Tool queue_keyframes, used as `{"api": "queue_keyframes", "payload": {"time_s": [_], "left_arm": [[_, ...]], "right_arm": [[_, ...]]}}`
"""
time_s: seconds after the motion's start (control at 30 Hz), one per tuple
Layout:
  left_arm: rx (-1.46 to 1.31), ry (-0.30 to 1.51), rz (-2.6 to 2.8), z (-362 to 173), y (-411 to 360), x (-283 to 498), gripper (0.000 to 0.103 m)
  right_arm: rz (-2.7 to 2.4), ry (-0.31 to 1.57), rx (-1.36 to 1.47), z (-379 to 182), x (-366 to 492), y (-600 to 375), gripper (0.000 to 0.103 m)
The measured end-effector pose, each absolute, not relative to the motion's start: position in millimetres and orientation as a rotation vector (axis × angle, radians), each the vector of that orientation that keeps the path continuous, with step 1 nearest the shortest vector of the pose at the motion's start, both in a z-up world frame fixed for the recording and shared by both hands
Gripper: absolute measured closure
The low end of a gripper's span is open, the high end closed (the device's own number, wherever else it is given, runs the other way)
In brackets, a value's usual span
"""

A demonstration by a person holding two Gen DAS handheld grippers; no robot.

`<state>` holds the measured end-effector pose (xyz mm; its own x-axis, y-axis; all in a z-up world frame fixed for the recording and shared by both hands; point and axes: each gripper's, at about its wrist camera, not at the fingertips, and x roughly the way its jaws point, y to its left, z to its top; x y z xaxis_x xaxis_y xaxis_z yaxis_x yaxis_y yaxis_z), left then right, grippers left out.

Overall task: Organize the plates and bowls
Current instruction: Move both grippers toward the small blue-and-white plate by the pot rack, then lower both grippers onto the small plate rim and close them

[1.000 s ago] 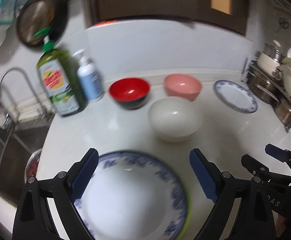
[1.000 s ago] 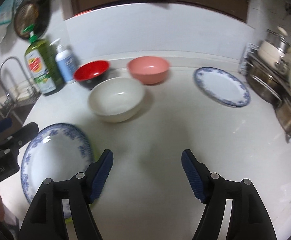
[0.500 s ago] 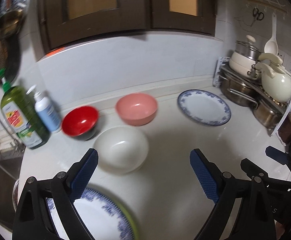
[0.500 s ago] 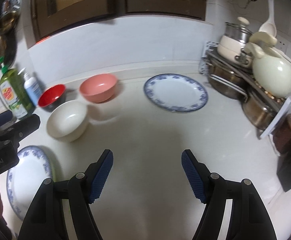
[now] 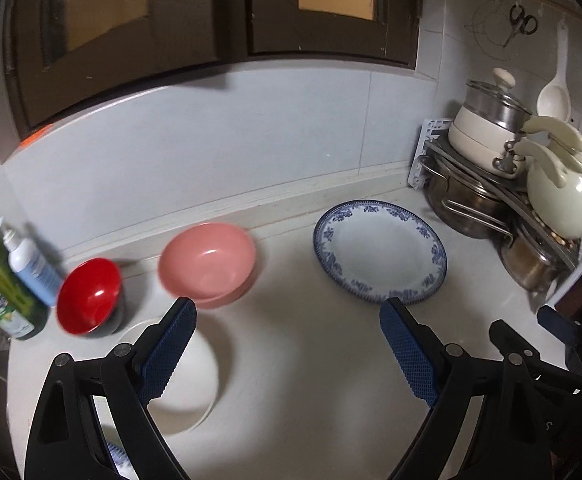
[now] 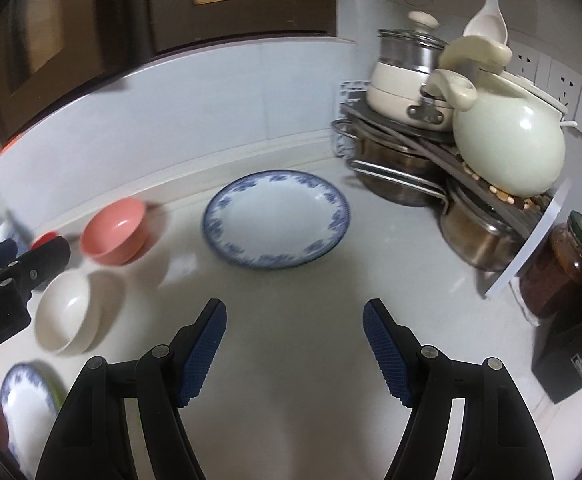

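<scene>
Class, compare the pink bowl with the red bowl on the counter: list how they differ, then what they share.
The pink bowl is plain pink inside and out; the red bowl is glossy red inside and dark outside. The pink bowl looks wider than the red bowl. The red bowl stands beside the soap bottles; the pink bowl is nearer the blue-rimmed plate. Both stand upright and empty.

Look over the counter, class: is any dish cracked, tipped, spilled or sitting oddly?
Nothing stands out. The pink bowl, red bowl and white bowl sit upright and apart, both blue-rimmed plates lie flat, and no spill or crack is visible; blur hides fine detail.
</scene>
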<state>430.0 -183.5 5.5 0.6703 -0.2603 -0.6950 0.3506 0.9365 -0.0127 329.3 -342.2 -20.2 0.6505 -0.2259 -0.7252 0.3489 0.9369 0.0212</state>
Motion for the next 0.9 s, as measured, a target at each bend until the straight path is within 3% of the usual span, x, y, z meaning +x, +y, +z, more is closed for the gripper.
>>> {"api": "queue_keyframes", "payload": {"time_s": [0.9], "left_arm": [[0.165, 0.868, -0.292, -88, -297, 570, 0.013]], "right_arm": [[-0.391, 0.788, 0.258, -102, 468, -465, 0.031]]}}
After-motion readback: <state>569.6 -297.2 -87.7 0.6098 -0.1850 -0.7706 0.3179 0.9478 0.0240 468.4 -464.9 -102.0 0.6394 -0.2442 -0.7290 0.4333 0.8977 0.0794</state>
